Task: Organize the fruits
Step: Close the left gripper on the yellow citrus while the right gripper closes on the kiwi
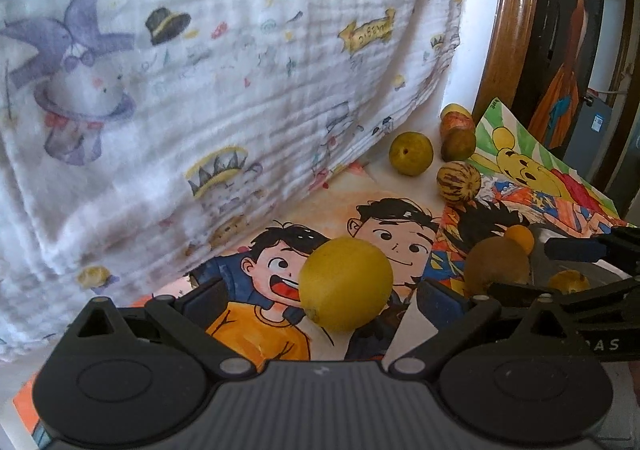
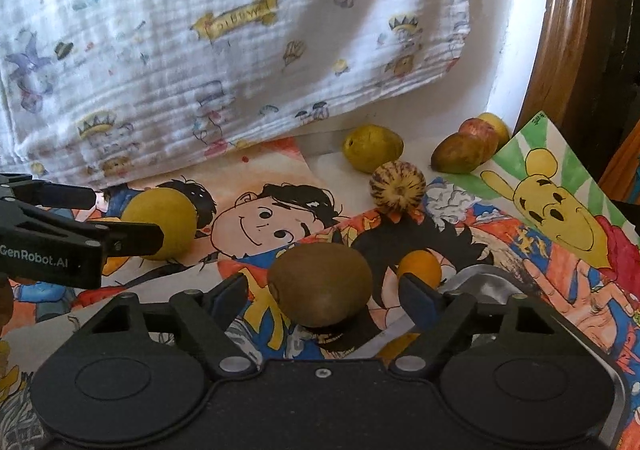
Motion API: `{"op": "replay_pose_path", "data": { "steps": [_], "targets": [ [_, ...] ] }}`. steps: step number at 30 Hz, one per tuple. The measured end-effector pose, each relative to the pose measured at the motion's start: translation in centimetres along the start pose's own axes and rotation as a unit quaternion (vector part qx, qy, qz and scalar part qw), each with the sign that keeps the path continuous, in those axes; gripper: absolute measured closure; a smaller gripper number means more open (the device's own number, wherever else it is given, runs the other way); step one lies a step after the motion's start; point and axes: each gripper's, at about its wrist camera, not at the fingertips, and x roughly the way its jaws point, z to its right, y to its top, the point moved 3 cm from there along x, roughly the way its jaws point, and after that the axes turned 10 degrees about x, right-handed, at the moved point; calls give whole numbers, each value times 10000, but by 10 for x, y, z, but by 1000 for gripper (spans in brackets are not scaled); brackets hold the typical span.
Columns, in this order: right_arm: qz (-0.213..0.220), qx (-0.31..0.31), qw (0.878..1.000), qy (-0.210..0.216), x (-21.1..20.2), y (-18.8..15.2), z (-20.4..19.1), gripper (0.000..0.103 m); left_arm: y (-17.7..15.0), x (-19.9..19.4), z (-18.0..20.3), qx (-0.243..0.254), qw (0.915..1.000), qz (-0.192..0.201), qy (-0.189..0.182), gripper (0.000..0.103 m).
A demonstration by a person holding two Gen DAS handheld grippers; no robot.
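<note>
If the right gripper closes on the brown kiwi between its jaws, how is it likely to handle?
The kiwi looks rounded and egg-shaped, so a nudge would probably roll it across the flat drawings. Its matte, fuzzy-looking skin should grip fairly well. The right gripper stands open with a jaw on either side, so an even squeeze seems feasible.

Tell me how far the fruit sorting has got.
Early stage, by the look of it. Nothing looks sorted yet. In hand: the left gripper is open around a yellow fruit, the right gripper open around a brown kiwi; neither is clamped. Left: a green-yellow fruit, a striped fruit, a small orange and a cluster by the wall.
</note>
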Motion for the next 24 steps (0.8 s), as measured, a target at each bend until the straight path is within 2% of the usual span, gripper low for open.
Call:
{"op": "replay_pose_path", "data": {
  "steps": [7,14,24],
  "targets": [
    [-155,-2,9999,-30,13,-2,-1,25,-1,8,-1,-68,9999,-89,-24,3],
    [-213,48,9998,-24,20,-1,2,28,-1,15,0,-128,9998,-144,-111,12],
    [-314,133,9994,64,31,-1,5,34,1,24,2,-254,9985,-227,-421,40]
  ]
}}
